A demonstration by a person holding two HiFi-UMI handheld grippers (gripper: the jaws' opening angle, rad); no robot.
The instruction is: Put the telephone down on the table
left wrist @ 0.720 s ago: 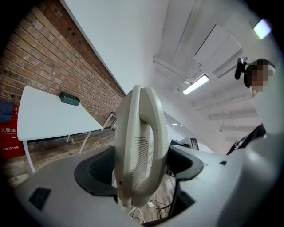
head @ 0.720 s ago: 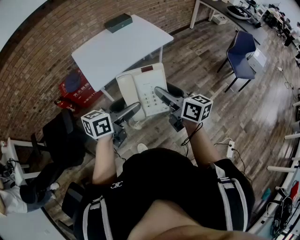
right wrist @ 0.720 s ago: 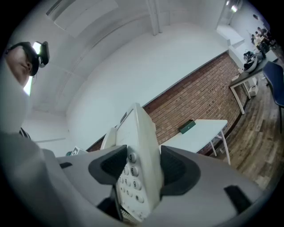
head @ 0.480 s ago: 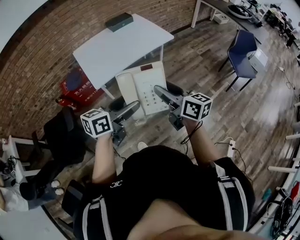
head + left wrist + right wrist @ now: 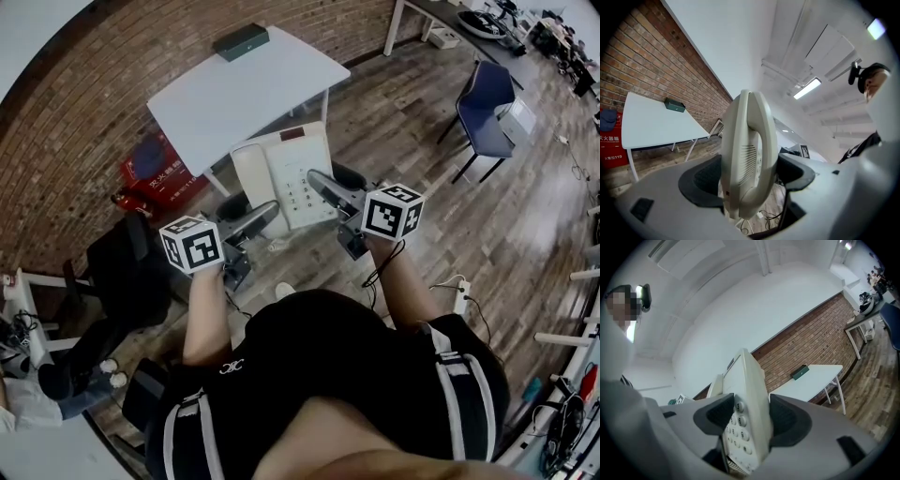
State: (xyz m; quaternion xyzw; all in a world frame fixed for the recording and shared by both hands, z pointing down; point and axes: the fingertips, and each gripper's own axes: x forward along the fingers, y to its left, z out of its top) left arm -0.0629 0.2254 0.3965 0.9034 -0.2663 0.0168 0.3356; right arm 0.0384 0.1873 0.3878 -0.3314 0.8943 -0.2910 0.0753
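Observation:
A cream desk telephone [image 5: 286, 174] with its handset on the left side hangs in the air between my two grippers, short of the white table [image 5: 239, 89]. My left gripper [image 5: 265, 217] is shut on the handset side [image 5: 749, 154], its dark pads pressed on both faces. My right gripper [image 5: 323, 187] is shut on the keypad edge [image 5: 745, 413] of the telephone, pads against both faces. The table [image 5: 651, 126] shows past the phone in the left gripper view, and the table [image 5: 811, 380] stands by the brick wall in the right gripper view.
A dark green box [image 5: 240, 41] lies at the table's far end. A red bag [image 5: 155, 173] sits on the floor left of the table, a blue chair [image 5: 486, 103] stands at right, and a black office chair [image 5: 127, 272] is at my left. A power strip [image 5: 460, 298] lies on the wooden floor.
Both grippers and the telephone have hardly moved. The view has shifted slightly; a seated person at lower left has drawn further out of frame.

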